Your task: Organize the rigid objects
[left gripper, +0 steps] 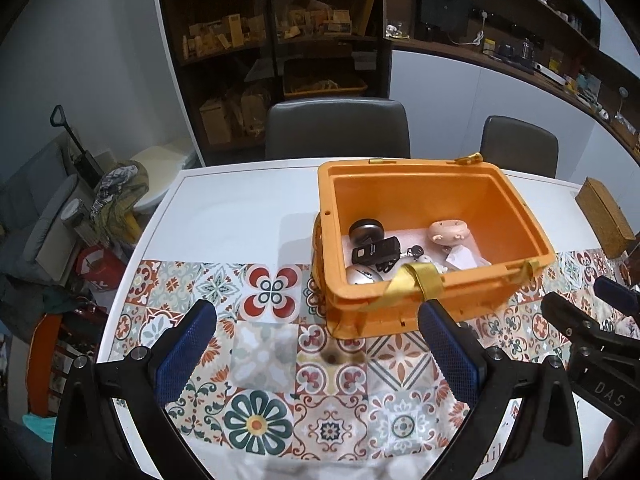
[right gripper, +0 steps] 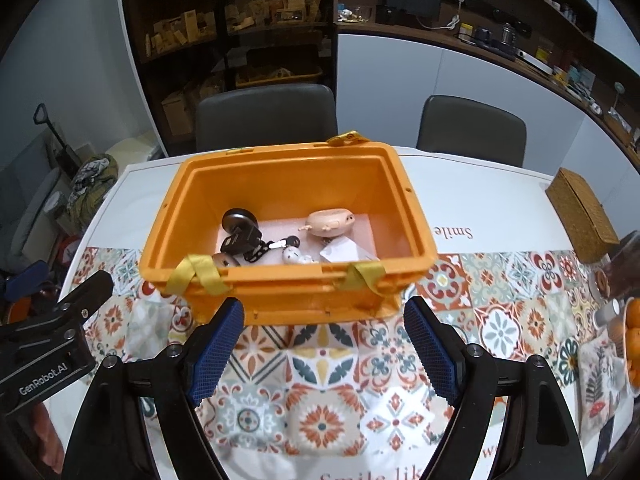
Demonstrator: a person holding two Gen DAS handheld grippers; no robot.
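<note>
**Orange box on a tiled cloth**

The box point(right gripper: 288, 292) is bright orange, with dull yellow straps point(right gripper: 200, 274) over its rim. The worktop point(left gripper: 240, 196) is white, and the cloth point(right gripper: 320, 400) on it is printed with tile squares in orange, red, teal and grey. Each hand-held gripper, left point(left gripper: 316, 340) and right point(right gripper: 324, 344), has a black frame and blue dotted pads point(right gripper: 216, 352). Two chairs point(right gripper: 266, 116) are grey, and a woven box point(right gripper: 582, 216) is tan.

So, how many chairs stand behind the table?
2. One grey padded chair is behind the open orange plastic box, toward the left. The other grey chair is further right, at the white table's far edge. More may be out of view.
</note>
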